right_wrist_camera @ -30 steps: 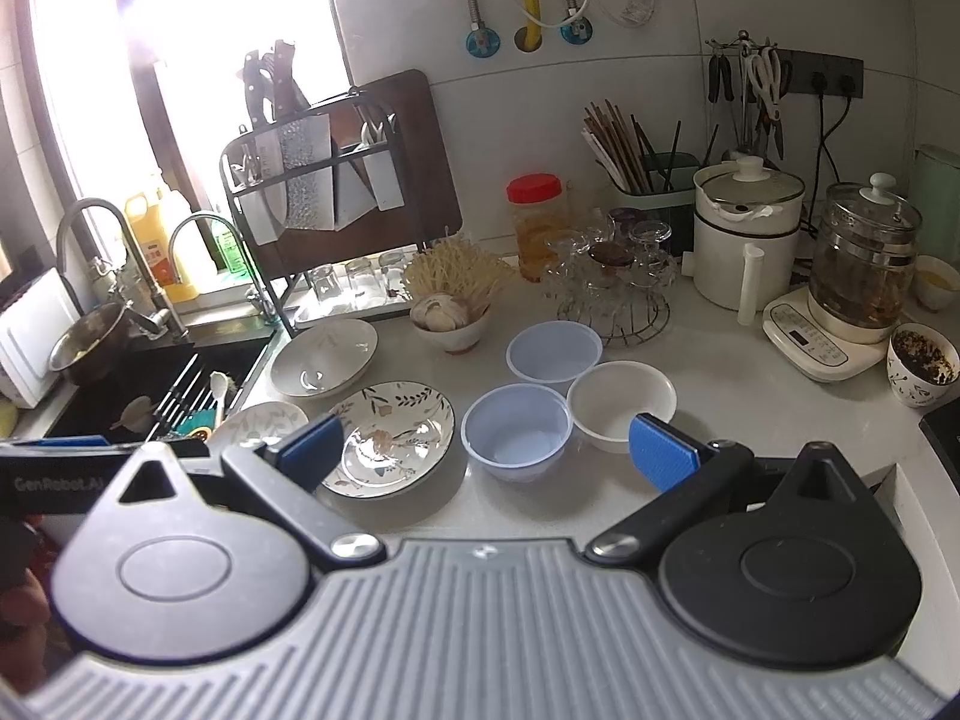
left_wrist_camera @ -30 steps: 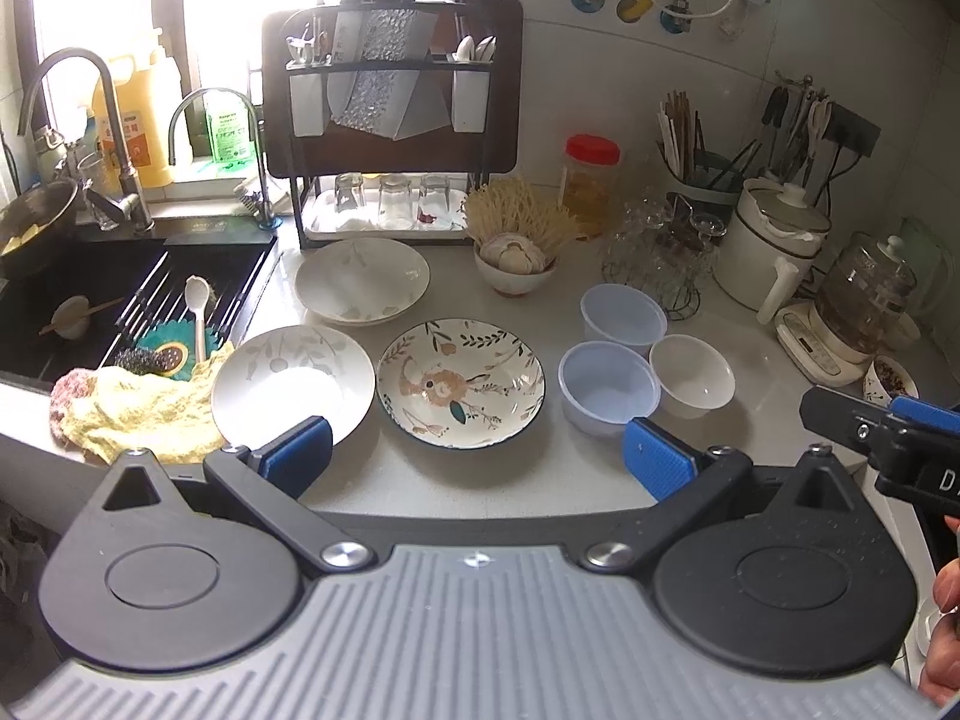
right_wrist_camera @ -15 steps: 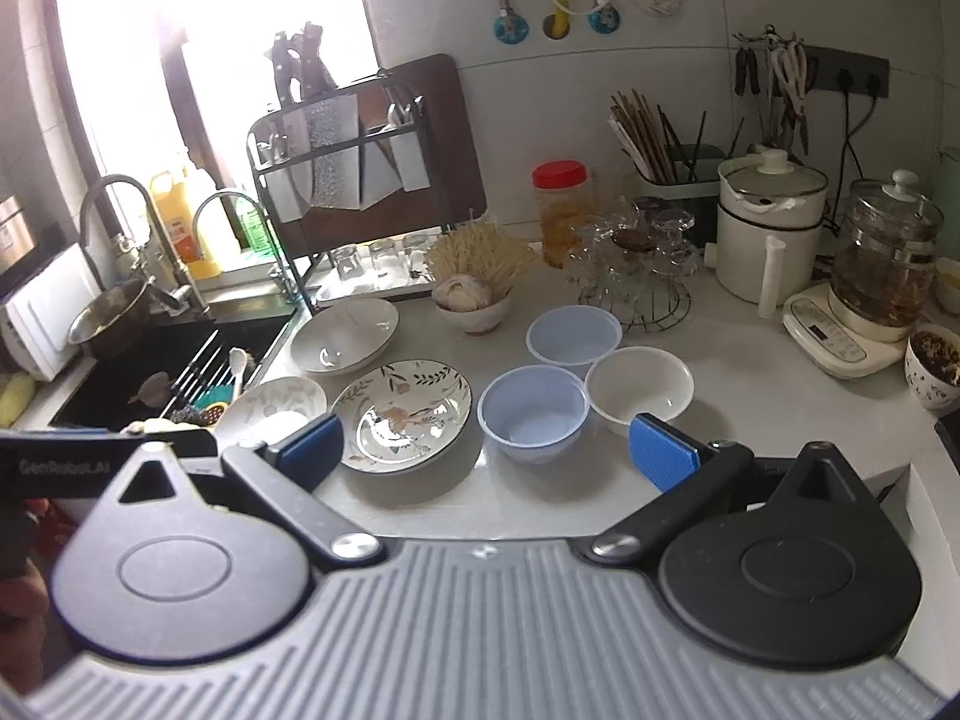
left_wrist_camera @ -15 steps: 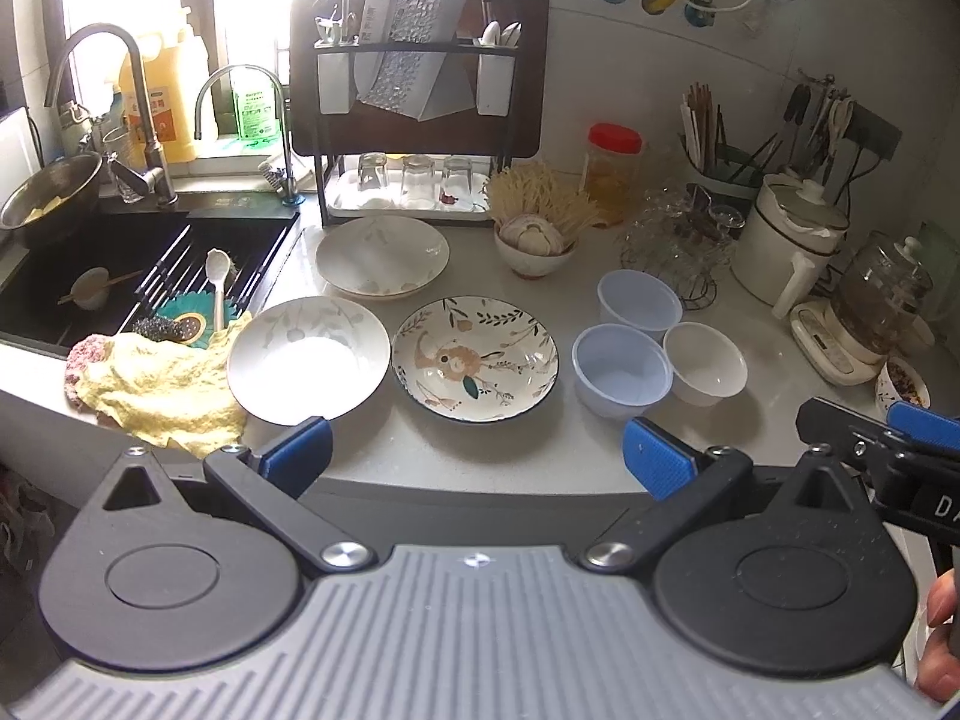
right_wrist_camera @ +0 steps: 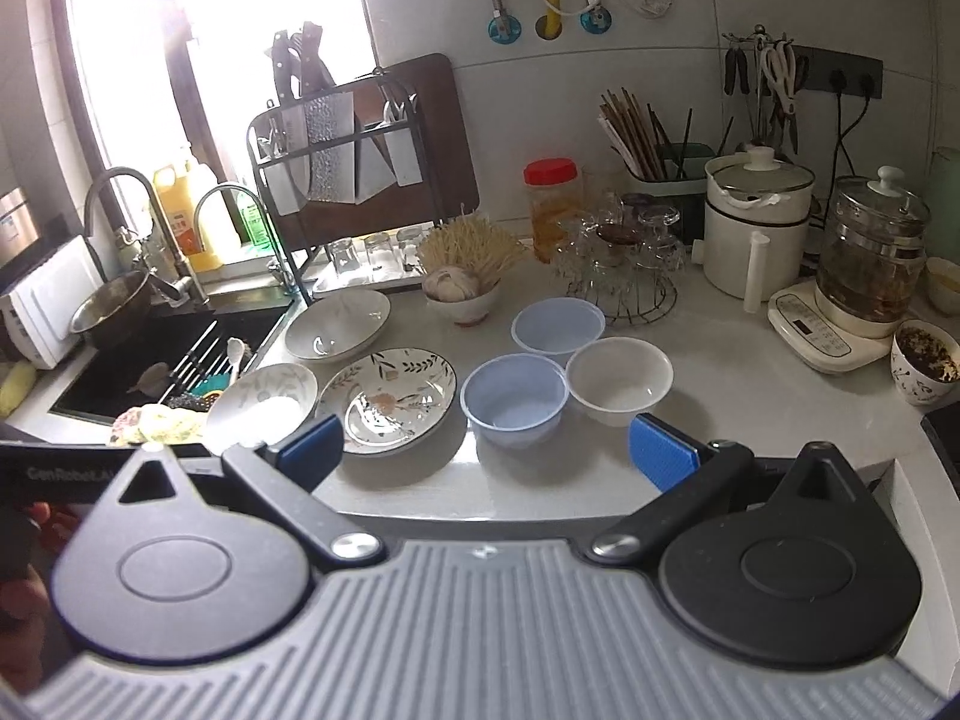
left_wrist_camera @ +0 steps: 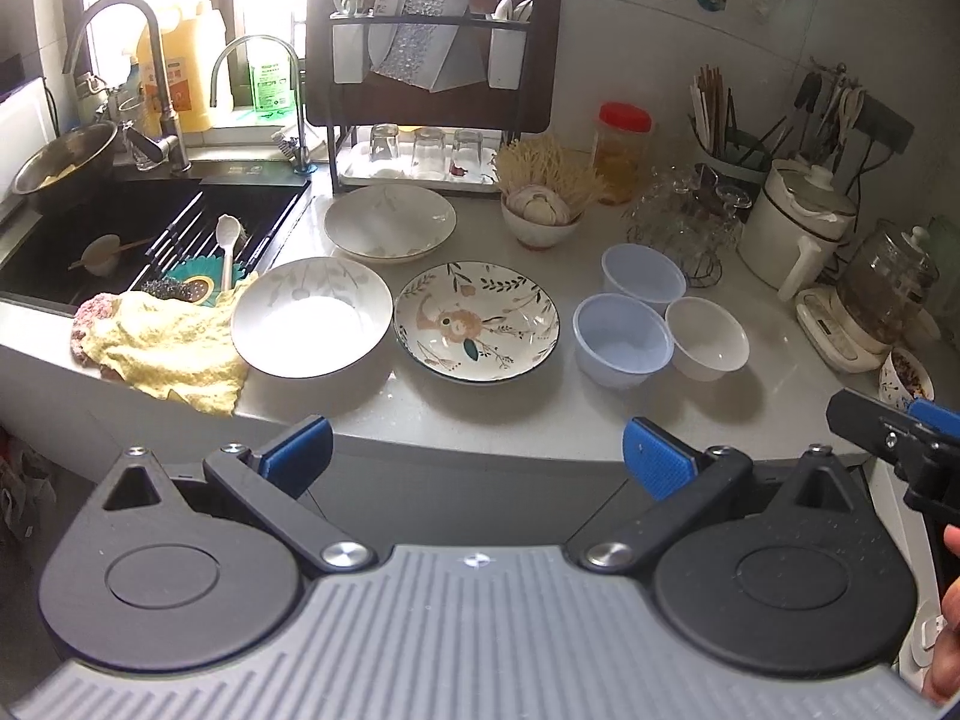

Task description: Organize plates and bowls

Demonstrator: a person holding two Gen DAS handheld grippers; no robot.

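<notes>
Three plates lie on the counter: a floral plate (left_wrist_camera: 477,322) (right_wrist_camera: 387,399) in the middle, a white plate (left_wrist_camera: 312,315) (right_wrist_camera: 261,405) to its left and a white plate (left_wrist_camera: 389,223) (right_wrist_camera: 337,324) behind. To the right stand two blue bowls (left_wrist_camera: 621,339) (left_wrist_camera: 643,277) and a white bowl (left_wrist_camera: 708,337) (right_wrist_camera: 618,379). My left gripper (left_wrist_camera: 474,456) is open and empty, held off the counter's front edge. My right gripper (right_wrist_camera: 486,450) is open and empty, near the front edge before the near blue bowl (right_wrist_camera: 513,399).
A sink (left_wrist_camera: 120,228) with a yellow cloth (left_wrist_camera: 162,345) on its edge is at the left. A dish rack (left_wrist_camera: 429,90), a bowl of garlic (left_wrist_camera: 540,213), a glass rack (left_wrist_camera: 684,222), a white pot (left_wrist_camera: 792,228) and a glass kettle (left_wrist_camera: 882,294) line the back and right.
Both grippers have pulled back and up from the counter, so the dishes look smaller and farther. The jaws stay open. No dish has moved.
</notes>
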